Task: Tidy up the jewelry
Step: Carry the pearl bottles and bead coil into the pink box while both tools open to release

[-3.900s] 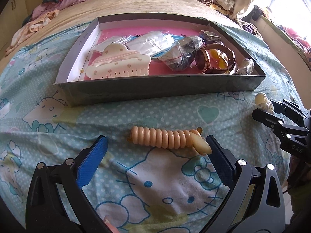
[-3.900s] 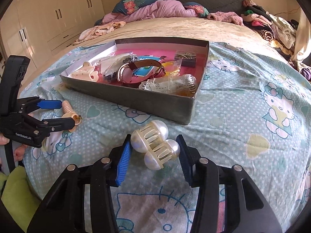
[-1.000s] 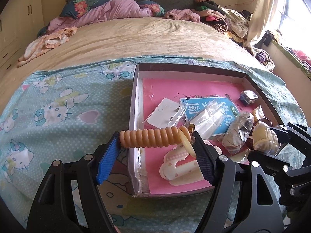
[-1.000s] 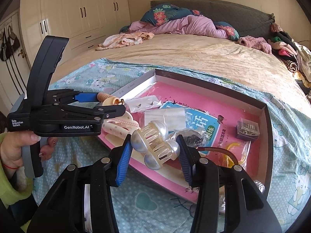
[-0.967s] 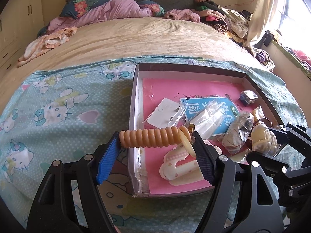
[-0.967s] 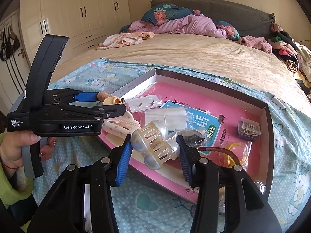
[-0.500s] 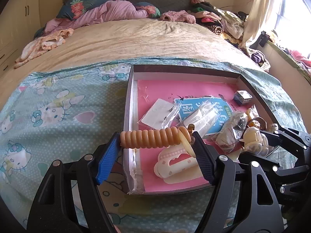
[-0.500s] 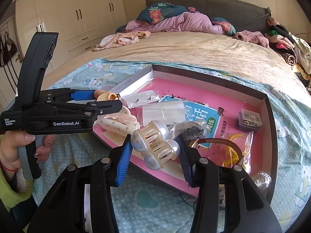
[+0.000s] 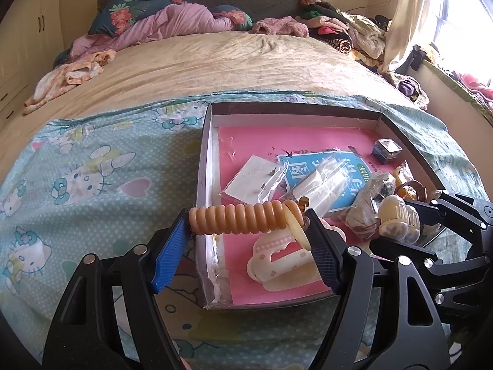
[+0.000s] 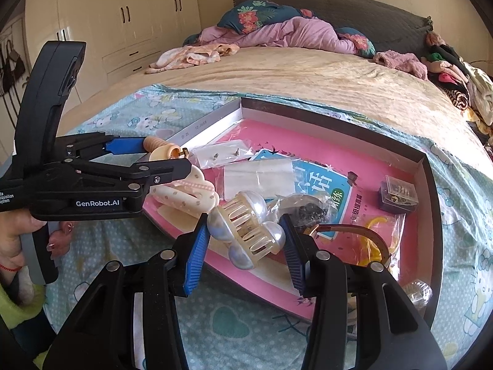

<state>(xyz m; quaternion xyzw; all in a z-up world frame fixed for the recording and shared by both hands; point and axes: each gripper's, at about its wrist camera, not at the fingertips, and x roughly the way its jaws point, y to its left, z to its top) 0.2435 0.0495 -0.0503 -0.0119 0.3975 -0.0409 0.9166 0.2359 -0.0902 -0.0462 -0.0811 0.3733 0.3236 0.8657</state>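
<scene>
My left gripper [image 9: 246, 237] is shut on a tan spiral hair tie [image 9: 243, 218], held crosswise above the near-left corner of the pink-lined box [image 9: 207, 166]. My right gripper [image 10: 245, 240] is shut on a pearl-domed cream hair claw [image 10: 246, 228], hovering over the box's near edge [image 10: 426, 203]. In the left wrist view the right gripper [image 9: 400, 220] shows at the right with the claw [image 9: 397, 215]. In the right wrist view the left gripper [image 10: 166, 157] reaches in from the left with the hair tie [image 10: 160, 148].
Inside the box lie a cream polka-dot hair claw [image 9: 277, 260], clear earring packets [image 9: 255, 180], a blue printed card [image 10: 320, 185], a small dark case [image 10: 399, 197] and a brown band [image 10: 363, 237]. A hand [image 10: 18, 237] grips the left tool. Piled clothes [image 9: 339, 34] cover the bed's far side.
Both grippers have drifted slightly over the box with their hair pieces still clamped; earlier these pieces lay on the blanket in front of the box.
</scene>
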